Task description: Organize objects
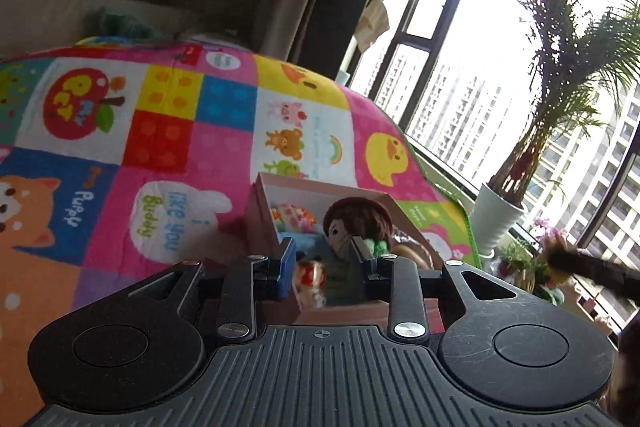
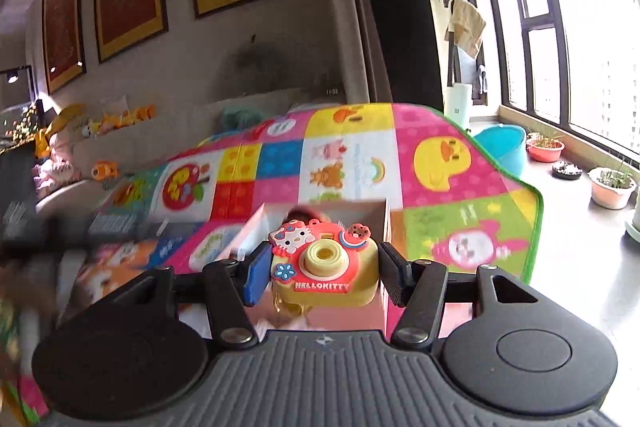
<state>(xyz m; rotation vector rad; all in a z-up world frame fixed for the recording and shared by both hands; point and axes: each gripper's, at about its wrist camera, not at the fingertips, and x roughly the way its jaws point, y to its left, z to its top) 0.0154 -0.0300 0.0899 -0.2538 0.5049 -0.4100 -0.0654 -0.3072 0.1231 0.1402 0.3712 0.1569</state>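
A pink cardboard box (image 1: 262,215) sits on a colourful patchwork play mat (image 1: 168,131). Inside it are a doll with brown hair (image 1: 356,221) and small colourful toys (image 1: 292,217). My left gripper (image 1: 324,259) hovers over the box's near side with its jaws apart; a small blurred red and white toy (image 1: 310,277) shows between them, and contact is unclear. My right gripper (image 2: 322,269) is shut on a yellow and red Hello Kitty toy camera (image 2: 324,267), held just above the box (image 2: 382,213).
The mat (image 2: 460,187) ends at a green border on the right, over grey floor. Plant pots (image 2: 612,187) and a blue tub (image 2: 502,145) stand by the window. A palm in a white pot (image 1: 496,223) stands right of the mat. Plush toys (image 2: 100,123) line the back.
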